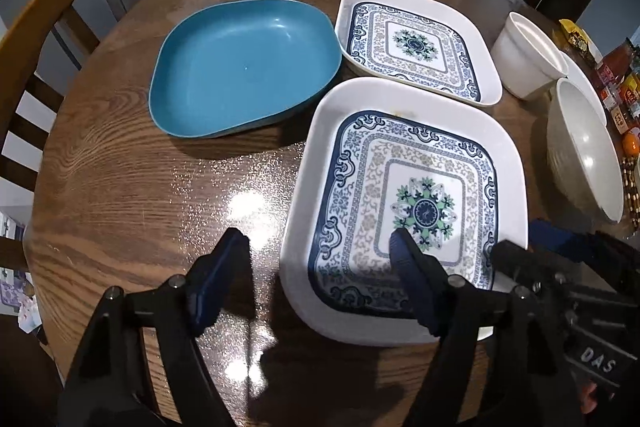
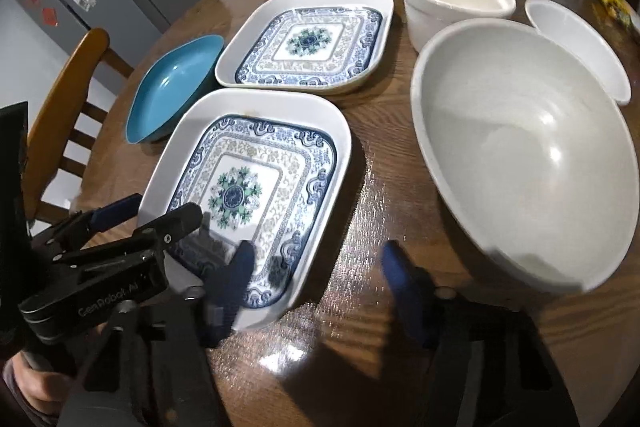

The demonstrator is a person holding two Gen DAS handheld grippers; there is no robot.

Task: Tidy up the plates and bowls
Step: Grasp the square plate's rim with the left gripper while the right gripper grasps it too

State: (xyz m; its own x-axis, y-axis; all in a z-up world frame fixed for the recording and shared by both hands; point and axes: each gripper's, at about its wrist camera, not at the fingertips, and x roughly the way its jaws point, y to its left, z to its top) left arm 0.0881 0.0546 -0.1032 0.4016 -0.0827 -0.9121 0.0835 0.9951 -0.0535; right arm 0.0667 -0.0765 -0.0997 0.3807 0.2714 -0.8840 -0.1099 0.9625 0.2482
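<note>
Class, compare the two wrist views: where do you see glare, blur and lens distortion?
Left wrist view: bright glare on the table between the left hand-held gripper fingers; fisheye curves the table's edge; focus is mostly sharp. Right wrist view: the right hand-held gripper fingertips and the near rim of the large white bowl are blurred; smaller glare patch low on the wood.

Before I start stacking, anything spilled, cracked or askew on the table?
One small thing: a yellowish smear on the near patterned plate, at its far rim. Nothing looks cracked or tipped. The blue dish, far patterned plate and white bowls sit upright.
</note>
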